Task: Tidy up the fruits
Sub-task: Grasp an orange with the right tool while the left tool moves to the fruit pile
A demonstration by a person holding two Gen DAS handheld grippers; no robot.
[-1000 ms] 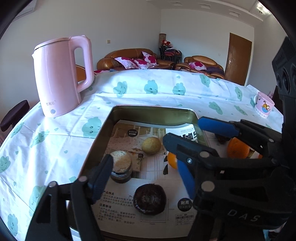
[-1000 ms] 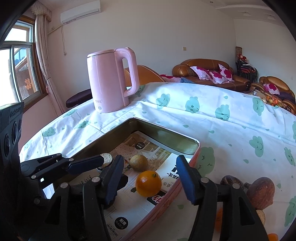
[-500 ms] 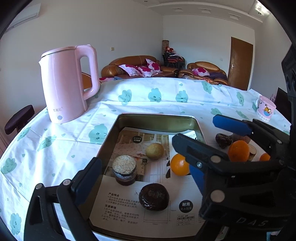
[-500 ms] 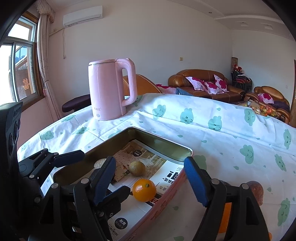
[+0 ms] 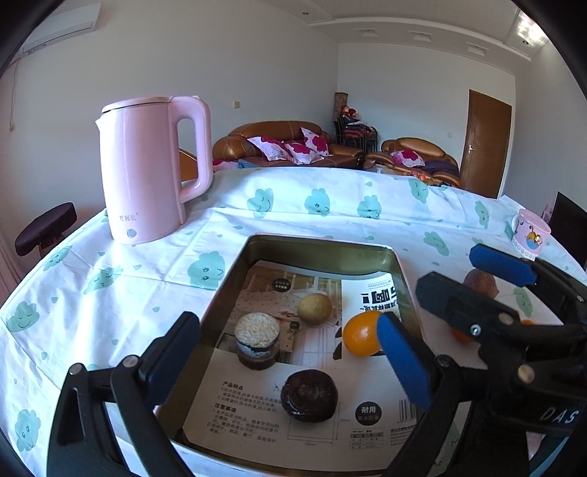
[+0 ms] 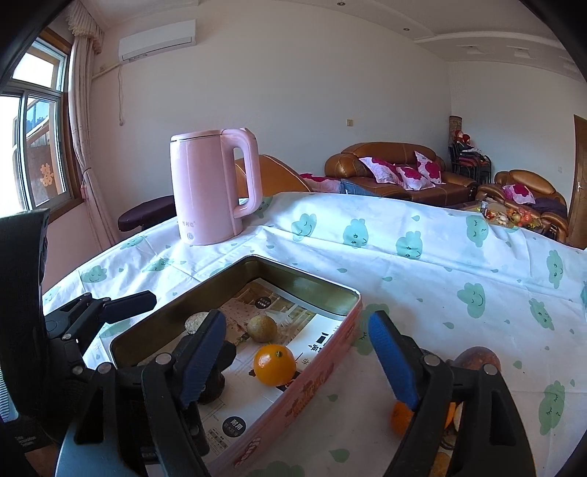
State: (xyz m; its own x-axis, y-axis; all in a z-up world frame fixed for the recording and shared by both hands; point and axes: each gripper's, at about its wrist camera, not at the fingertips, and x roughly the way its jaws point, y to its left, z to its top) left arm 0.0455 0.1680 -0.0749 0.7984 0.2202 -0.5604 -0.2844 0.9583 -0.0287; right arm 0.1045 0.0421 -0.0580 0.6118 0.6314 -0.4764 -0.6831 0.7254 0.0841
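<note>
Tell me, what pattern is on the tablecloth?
White tablecloth with smiling teal clouds and small drops; clearest in the right wrist view.

Right gripper [image 6: 301,357] hangs wide over the tin's [image 6: 293,394] pink wall, nothing between its blue pads; an orange [image 6: 274,364] sits inside on the paper lining, pink kettle [image 6: 211,190] behind.

Around my work area: kettle, mug, living room behind

I see a pink kettle [image 5: 146,172] standing upright on the white tablecloth [image 5: 293,209] with teal cloud prints, a cartoon mug [image 5: 530,235] near the table's far right edge, brown leather sofas [image 6: 396,172] with floral cushions behind, a wall air conditioner [image 6: 157,35], a curtained window [image 6: 36,121] and a wooden door [image 5: 484,143].
</note>
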